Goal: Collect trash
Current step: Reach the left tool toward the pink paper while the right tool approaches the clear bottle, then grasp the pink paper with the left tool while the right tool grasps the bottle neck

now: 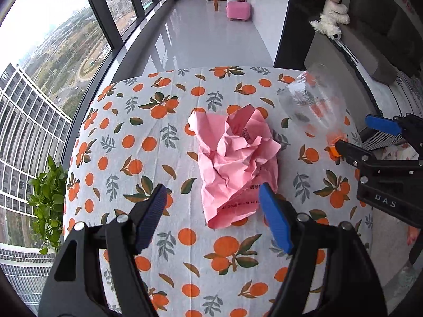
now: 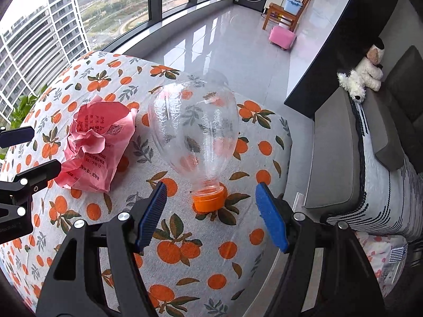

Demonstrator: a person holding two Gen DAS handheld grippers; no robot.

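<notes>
A crumpled pink paper point(image 1: 235, 163) lies on the table with the orange-print cloth point(image 1: 148, 142). It also shows in the right wrist view point(image 2: 97, 145). My left gripper point(image 1: 214, 216) is open and empty, just short of the paper's near edge. A clear plastic bottle point(image 2: 198, 129) with an orange cap point(image 2: 210, 200) lies on its side, cap toward me. My right gripper point(image 2: 211, 216) is open and empty, its fingers to either side of the cap and a little short of it. The bottle point(image 1: 309, 103) and right gripper point(image 1: 359, 137) also show at the right of the left wrist view.
A green potted plant point(image 1: 50, 200) stands past the table's left edge by the tall windows. A grey sofa point(image 2: 370, 142) with a stuffed dog point(image 2: 364, 76) is right of the table. A wooden chair point(image 2: 288, 15) and a pink stool point(image 2: 281, 37) stand far off on the tiled floor.
</notes>
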